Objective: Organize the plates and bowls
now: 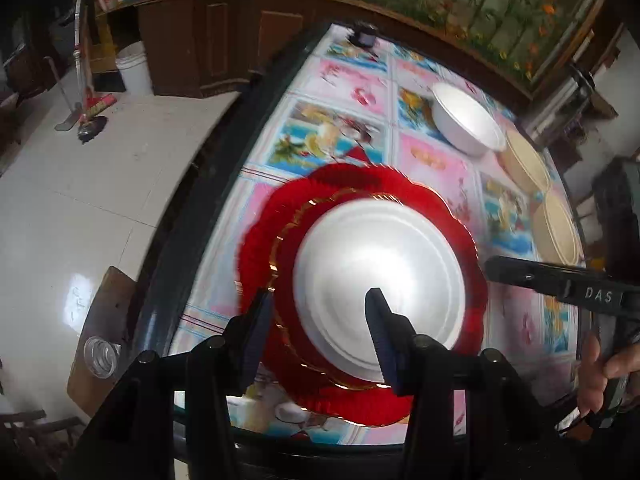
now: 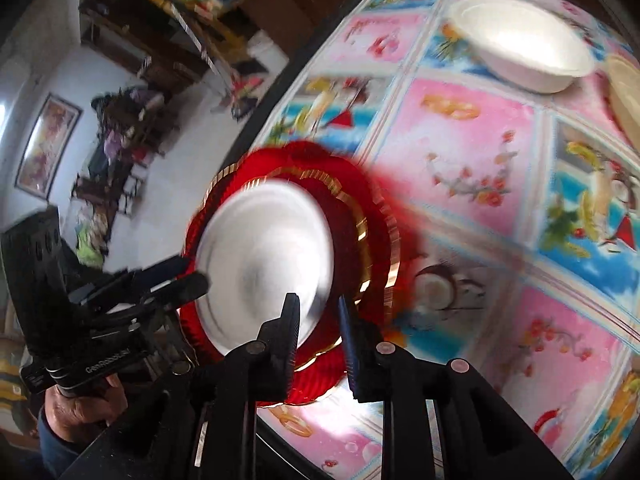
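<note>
**Between the parted jaws: a white plate set on the red stack**

Below the left hand-held gripper [image 1: 318, 320] a white plate [image 1: 380, 288] is seen lying on a stack of red plates [image 1: 264, 240] with gold-trimmed scalloped rims, near the edge of the surface [image 1: 432, 160]. Its jaws stand parted, one pad outside the stack's rim and one over the white plate, with nothing clamped. The right hand-held gripper [image 2: 318, 320] is held over the opposite rim of the stack, its jaws narrowly apart; whether red rim is still pinched cannot be told through the blur.

The stacking step is judged nearly finished. It would be done well if both grippers were lifted clear without the rims being dragged, and the white plate left centred.

Beyond the left hand-held gripper, a white bowl [image 1: 466, 120] is seen empty. To its right, two cream bowls [image 1: 524, 160] are seen, apparently empty too.
</note>
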